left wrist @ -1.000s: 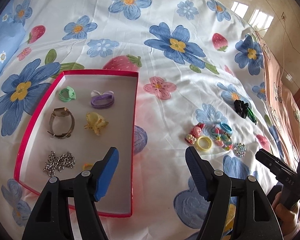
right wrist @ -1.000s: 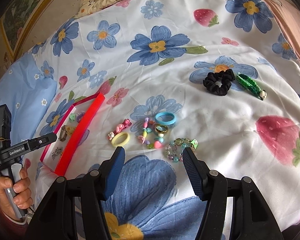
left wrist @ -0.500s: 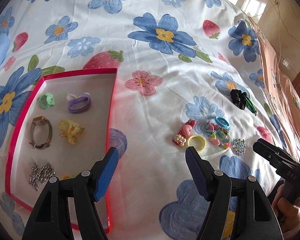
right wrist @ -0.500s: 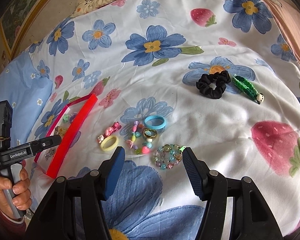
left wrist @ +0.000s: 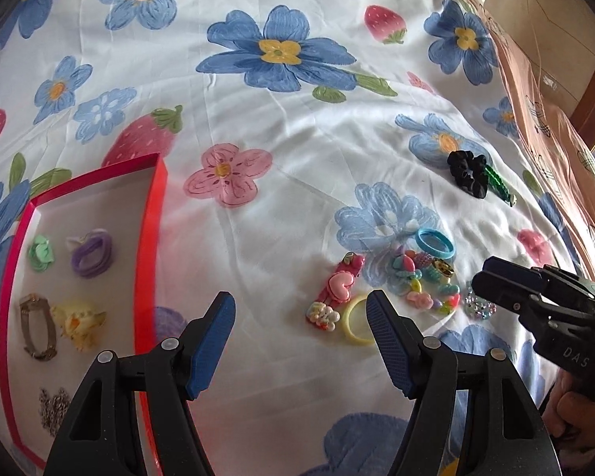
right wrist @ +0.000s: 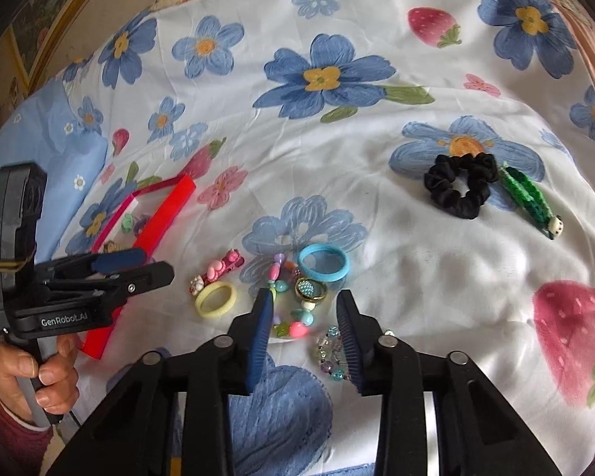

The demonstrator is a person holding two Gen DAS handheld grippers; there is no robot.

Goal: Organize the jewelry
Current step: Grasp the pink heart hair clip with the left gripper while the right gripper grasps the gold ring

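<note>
I've got the right gripper (right wrist: 303,317) low over the loose pile on the bedspread (right wrist: 377,206), its blue pads spread about halfway and holding nothing, with the colourful bead bracelet (right wrist: 287,317) sitting between them, so I judge that's my next pick. The gold ring (right wrist: 310,289) lies just past the tips, touching the beads, and the clear bead bracelet (right wrist: 331,351) is tucked under my right pad, so I need a clean close or I'll drag a neighbour along. The blue ring (right wrist: 323,263) is just beyond, the yellow ring (right wrist: 215,299) and the pink hair clip (right wrist: 218,271) sit to the left, all crowded together because they haven't been sorted yet. Well apart, far right, the black scrunchie (right wrist: 458,184) and the green clip (right wrist: 529,202) lie side by side, waiting their turn. My left gripper (left wrist: 299,337) hangs wide open and empty between the pile and the red box (left wrist: 148,238), parked there, I reckon, to keep out of the way and stay ready for the handover side. Inside the box things are spaced out in rows so nothing tangles: the green hair tie (left wrist: 41,253), the purple hair tie (left wrist: 91,256), the watch (left wrist: 37,331), the yellow claw clip (left wrist: 79,323) and the silver chain (left wrist: 55,408) nearest.
</note>
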